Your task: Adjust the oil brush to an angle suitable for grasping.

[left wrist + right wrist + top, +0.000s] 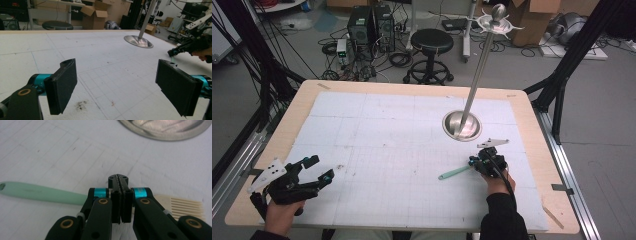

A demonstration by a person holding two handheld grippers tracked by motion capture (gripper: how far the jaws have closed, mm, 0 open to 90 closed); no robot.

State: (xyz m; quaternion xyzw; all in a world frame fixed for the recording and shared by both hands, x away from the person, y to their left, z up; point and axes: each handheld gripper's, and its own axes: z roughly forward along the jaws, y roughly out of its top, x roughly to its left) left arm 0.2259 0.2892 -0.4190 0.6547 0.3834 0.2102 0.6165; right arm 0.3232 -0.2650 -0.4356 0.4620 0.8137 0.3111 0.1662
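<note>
Mint-green brush (40, 192) lies flat on the surface (377, 130), near the steel stand base (461, 125). Right tool (121, 181) hovers clenched directly over its neck, likely lining up a pick. Left tool (117, 82) waits released, well apart.

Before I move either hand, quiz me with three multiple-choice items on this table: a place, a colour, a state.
1. Where is the stand's round metal base?
A) right half of the table, beyond the brush
B) at the left edge
C) on the floor

2. What colour is the brush handle?
A) red
B) pale green
C) black

3. How are the left tongs?
A) shut on the brush
B) shut on nothing
C) wide open

Answers:
1 A, the high view shows the base just past the right tongs.
2 B, the handle is pale green in both views.
3 C, their jaws stand far apart over bare table.
</note>
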